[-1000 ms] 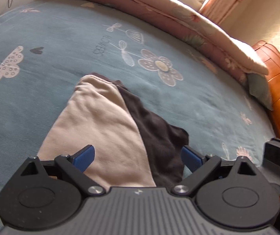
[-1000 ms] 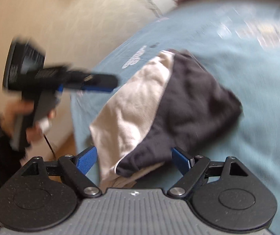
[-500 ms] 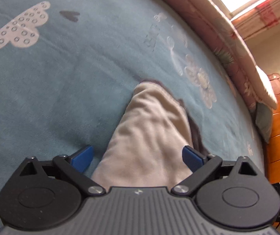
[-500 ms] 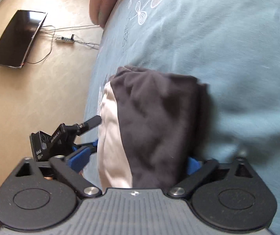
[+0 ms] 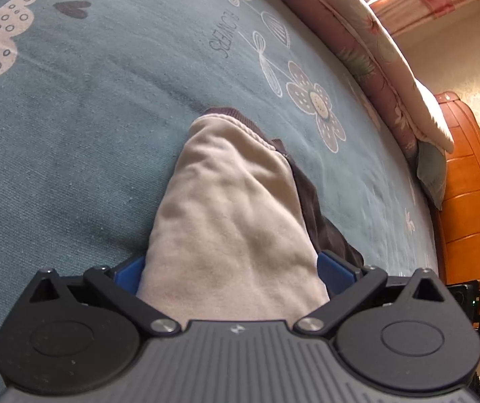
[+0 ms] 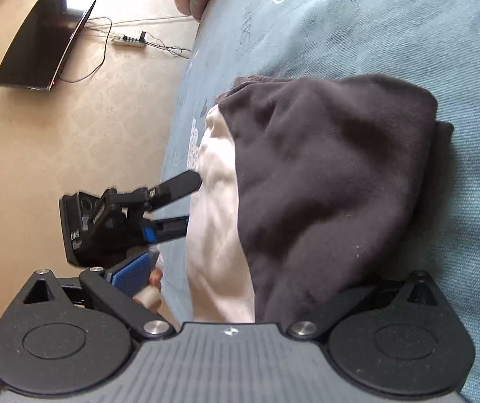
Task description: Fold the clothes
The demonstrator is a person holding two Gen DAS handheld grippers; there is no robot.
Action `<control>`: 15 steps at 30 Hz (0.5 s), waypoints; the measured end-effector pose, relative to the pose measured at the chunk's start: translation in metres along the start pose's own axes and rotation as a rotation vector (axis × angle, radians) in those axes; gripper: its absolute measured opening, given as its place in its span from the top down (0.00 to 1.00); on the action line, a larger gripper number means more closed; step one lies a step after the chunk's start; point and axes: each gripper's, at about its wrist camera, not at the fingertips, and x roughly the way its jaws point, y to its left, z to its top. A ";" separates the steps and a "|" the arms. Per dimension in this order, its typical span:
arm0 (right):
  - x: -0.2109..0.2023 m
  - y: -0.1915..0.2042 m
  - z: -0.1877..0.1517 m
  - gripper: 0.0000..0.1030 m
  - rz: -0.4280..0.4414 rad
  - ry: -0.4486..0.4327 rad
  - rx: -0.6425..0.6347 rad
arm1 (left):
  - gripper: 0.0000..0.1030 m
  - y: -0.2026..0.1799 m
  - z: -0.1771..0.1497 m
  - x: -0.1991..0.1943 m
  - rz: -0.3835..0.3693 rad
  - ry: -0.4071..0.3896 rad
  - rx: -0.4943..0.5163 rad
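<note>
Two tongs, one folded garment, one bed.

Garment point(image 5: 236, 221): beige panel beside a dark brown panel, folded into a thick bundle, lying on the blue floral bedspread point(image 5: 88, 127) near the bed's edge.

Left tongs point(image 5: 231, 268): jaws opening, blue pads either side of the beige end; whether the pads touch the cloth cannot be told. In the right wrist view these tongs point(image 6: 186, 201) sit at 9 o'clock, fingers against the beige side.

Right tongs point(image 6: 240, 285): spread wide, released; bundle point(image 6: 323, 181) runs between the jaws, left blue pad point(image 6: 132, 270) clear of the cloth, right pad hidden under dark fabric.

Surroundings: pink quilt point(image 5: 357, 33) at 1 o'clock, wooden headboard point(image 5: 468, 208) at 3 o'clock, dark screen point(image 6: 45, 40) against the wall at 10 o'clock.
</note>
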 end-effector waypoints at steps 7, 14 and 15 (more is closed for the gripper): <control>-0.002 0.006 -0.020 0.01 0.014 0.022 -0.139 | 0.02 0.003 -0.008 -0.003 -0.035 -0.005 -0.004; -0.004 0.001 -0.021 0.42 -0.061 -0.033 -0.230 | 0.02 -0.012 -0.020 -0.003 -0.040 -0.013 0.040; -0.007 -0.006 -0.018 0.59 -0.062 -0.037 -0.202 | 0.02 -0.017 -0.023 -0.004 -0.029 -0.017 0.054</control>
